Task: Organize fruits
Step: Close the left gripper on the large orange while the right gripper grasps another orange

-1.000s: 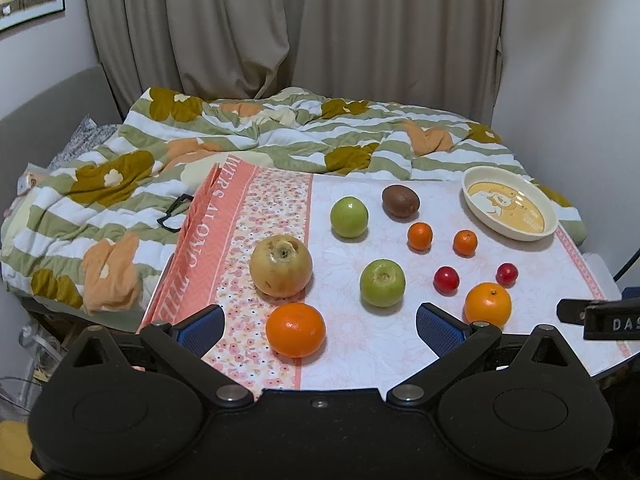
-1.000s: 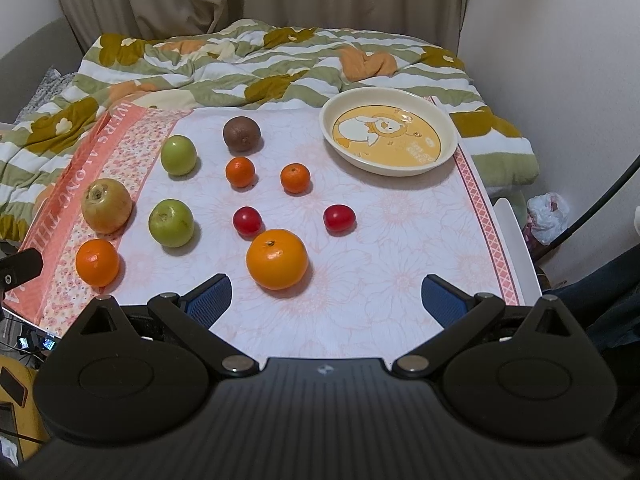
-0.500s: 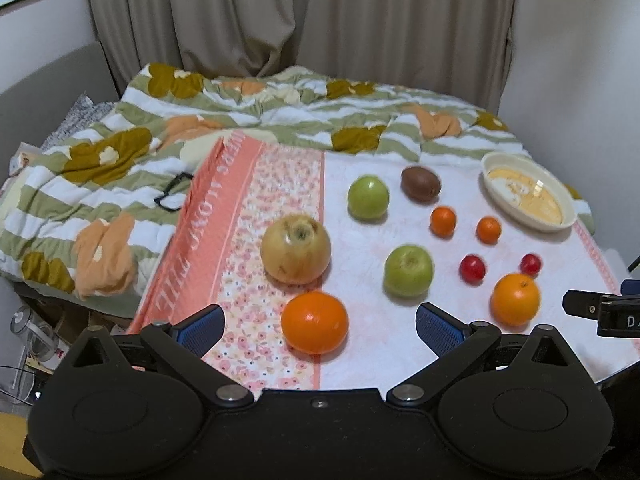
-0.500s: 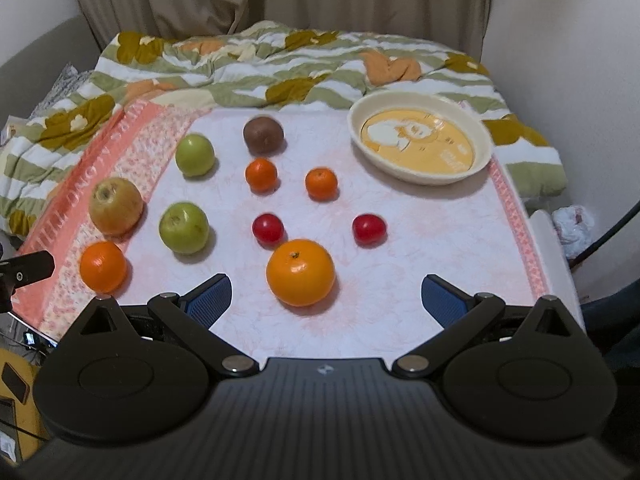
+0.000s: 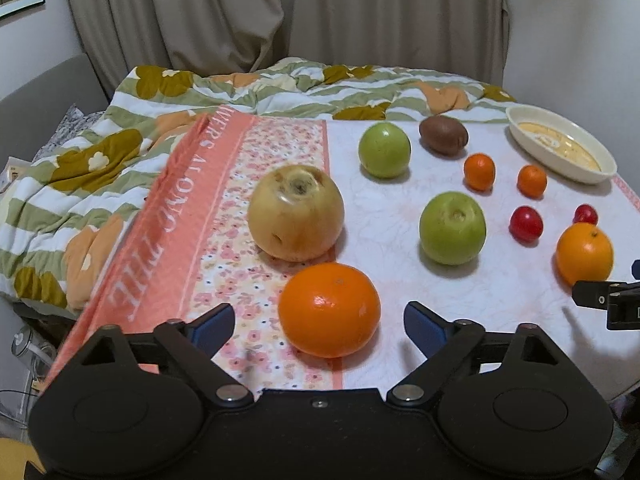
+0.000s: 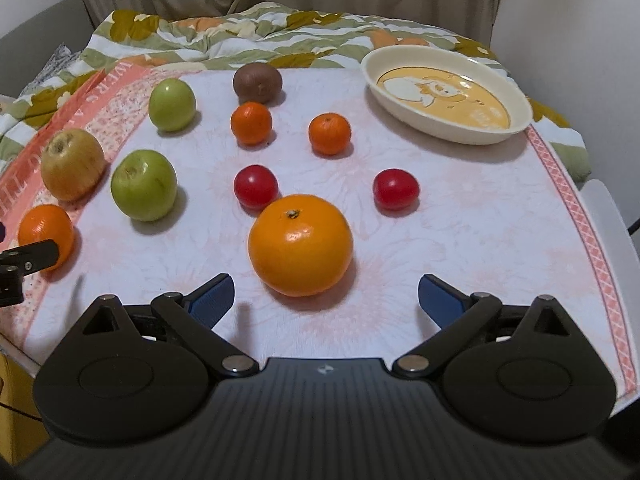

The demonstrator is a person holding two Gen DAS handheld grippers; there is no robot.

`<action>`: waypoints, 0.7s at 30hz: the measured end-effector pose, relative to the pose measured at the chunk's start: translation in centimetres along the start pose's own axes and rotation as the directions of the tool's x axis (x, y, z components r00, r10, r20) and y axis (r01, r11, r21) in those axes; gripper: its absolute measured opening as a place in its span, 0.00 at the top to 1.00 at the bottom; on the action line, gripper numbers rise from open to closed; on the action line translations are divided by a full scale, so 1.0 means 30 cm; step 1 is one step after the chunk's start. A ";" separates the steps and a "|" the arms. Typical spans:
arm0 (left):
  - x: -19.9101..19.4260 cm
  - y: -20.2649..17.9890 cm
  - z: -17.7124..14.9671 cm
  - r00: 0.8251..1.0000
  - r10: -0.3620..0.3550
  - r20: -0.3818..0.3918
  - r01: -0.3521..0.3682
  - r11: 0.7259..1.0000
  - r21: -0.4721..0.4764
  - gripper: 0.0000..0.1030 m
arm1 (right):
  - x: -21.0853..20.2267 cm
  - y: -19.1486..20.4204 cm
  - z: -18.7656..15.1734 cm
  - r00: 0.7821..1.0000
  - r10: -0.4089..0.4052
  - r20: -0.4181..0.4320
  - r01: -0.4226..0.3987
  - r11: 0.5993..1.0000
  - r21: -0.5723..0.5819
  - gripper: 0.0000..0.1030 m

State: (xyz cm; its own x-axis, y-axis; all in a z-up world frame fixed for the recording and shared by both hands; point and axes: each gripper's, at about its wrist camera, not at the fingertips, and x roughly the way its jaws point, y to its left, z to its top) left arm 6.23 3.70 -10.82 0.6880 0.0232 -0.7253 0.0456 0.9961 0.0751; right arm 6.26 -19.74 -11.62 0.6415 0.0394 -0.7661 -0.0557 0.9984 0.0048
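Fruits lie spread on a floral tablecloth (image 5: 400,280). An orange (image 5: 329,309) sits between the blue fingertips of my left gripper (image 5: 318,326). Its jaws are closing, with gaps still on both sides of the fruit. A yellowish apple (image 5: 296,212) lies just beyond it. My right gripper (image 6: 326,299) stands open, and a larger orange (image 6: 300,244) lies just ahead of its tips. Two green apples (image 6: 144,184) (image 6: 172,104), a kiwi (image 6: 258,82), two tangerines (image 6: 251,122) (image 6: 329,133) and two small red fruits (image 6: 256,185) (image 6: 396,188) lie farther back.
A cream dish (image 6: 460,133) with a yellow picture stands at the table's back right, with nothing in it. A striped quilt (image 5: 120,152) covers the bed behind and to the left. Curtains and a wall close the back. The table edge runs near the right side.
Both grippers have come down toward the table, so the fruits look larger and nearer. The left jaws have narrowed around the near orange. No fruit has moved.
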 end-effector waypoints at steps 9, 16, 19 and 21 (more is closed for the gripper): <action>0.053 -0.009 0.001 1.000 -0.005 -0.001 0.005 1.000 0.014 0.35 | 0.043 0.027 0.014 1.000 0.023 0.009 -0.023 0.999 -0.024 0.00; 0.044 -0.005 -0.003 1.000 -0.019 -0.008 0.019 1.000 -0.001 0.37 | 0.045 0.034 0.024 0.999 0.026 0.024 -0.025 0.999 -0.037 0.07; 0.036 0.000 -0.012 1.000 -0.017 -0.009 0.017 1.000 0.000 0.37 | 0.053 0.038 0.033 0.999 0.029 0.025 -0.028 0.999 -0.039 0.12; 0.029 0.006 -0.018 1.000 -0.018 -0.010 0.018 1.000 -0.002 0.37 | 0.059 0.041 0.035 0.999 0.027 0.023 -0.026 0.999 -0.040 0.12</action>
State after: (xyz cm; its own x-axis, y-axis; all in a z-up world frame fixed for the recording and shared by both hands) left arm 6.45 3.95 -11.82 0.6798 0.0060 -0.7334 0.0566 0.9966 0.0606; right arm 8.12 -18.39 -12.29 0.6574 0.0675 -0.7505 -0.1028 0.9947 -0.0006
